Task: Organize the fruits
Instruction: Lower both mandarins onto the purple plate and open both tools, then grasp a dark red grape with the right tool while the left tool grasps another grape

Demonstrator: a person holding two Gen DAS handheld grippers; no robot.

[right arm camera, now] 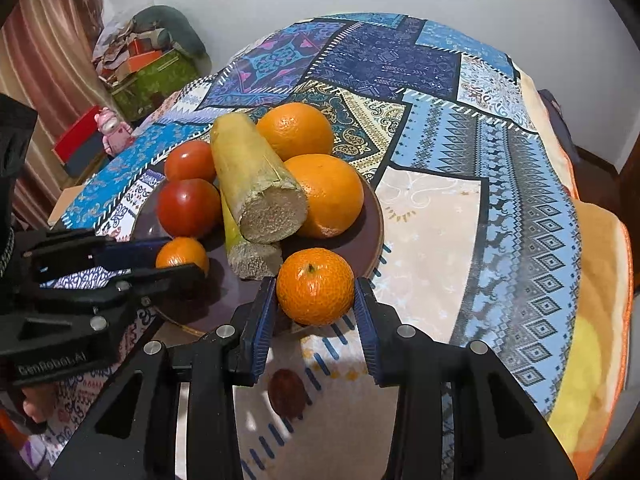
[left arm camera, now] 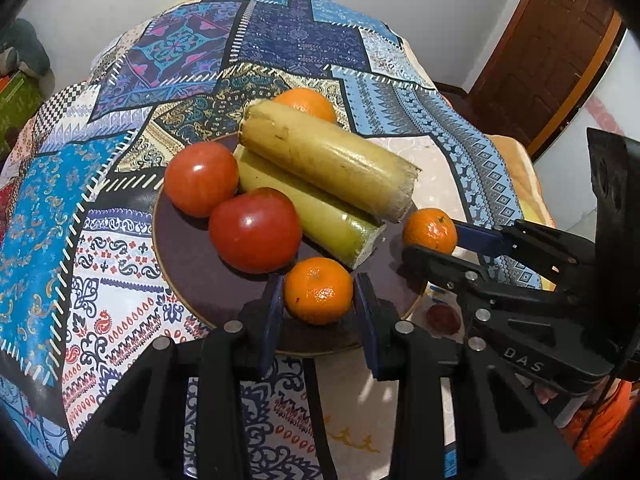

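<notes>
Two grippers: both at the near rim of the plate (left arm camera: pixel 176 280), one mandarin each.
L gripper (left arm camera: pixel 318 300): pads bracket a mandarin (left arm camera: pixel 318 290), touching or nearly; can't tell if squeezed.
R gripper (right arm camera: pixel 316 300): same around the other mandarin (right arm camera: pixel 315 286), at plate's edge.
Why: prob. setting small fruit in front gaps.
Plate load: 2 tomatoes (left arm camera: pixel 256 230), 2 sugarcane pieces (left arm camera: pixel 328 160) stacked mid, 2 oranges (right arm camera: pixel 326 196) behind.
Under all: patchwork tablecloth (left arm camera: pixel 280 40).
</notes>
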